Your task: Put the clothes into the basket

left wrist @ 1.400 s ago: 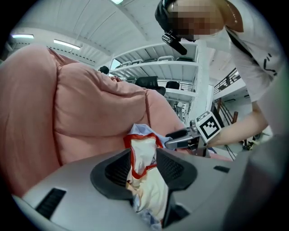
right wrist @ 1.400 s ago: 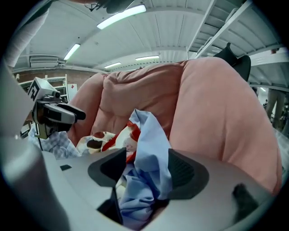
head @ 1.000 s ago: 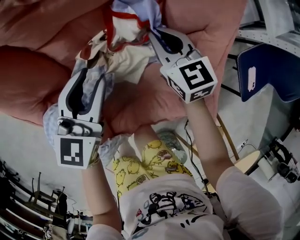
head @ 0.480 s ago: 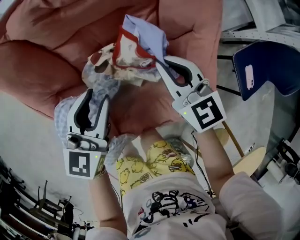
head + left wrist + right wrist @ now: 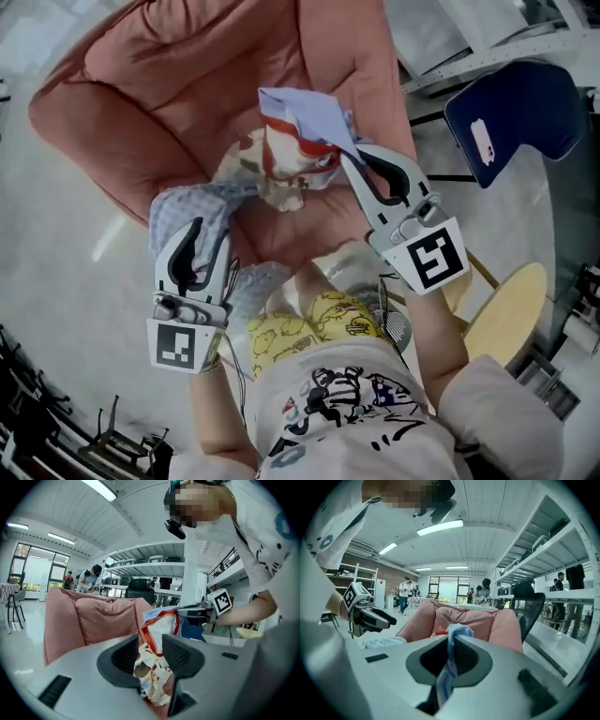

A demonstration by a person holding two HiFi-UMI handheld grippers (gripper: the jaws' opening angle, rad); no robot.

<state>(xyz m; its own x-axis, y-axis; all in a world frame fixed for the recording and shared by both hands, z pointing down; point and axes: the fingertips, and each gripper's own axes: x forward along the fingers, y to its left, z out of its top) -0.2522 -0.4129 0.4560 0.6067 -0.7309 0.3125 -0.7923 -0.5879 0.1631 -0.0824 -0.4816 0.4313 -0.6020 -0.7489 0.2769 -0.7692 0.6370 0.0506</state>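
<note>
Garment (image 5: 281,164) hangs pinched between both pairs of jaws — left gripper (image 5: 208,234) (patterned end), right gripper (image 5: 354,157).

place: open lab hall | cues: metal shelving (image 5: 553,541), ceiling strip lights (image 5: 439,527), office chair (image 5: 528,607), background workers (image 5: 404,595)

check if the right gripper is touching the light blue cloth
Touching: in the right gripper view, the right gripper is clamped shut on the light blue cloth.
</note>
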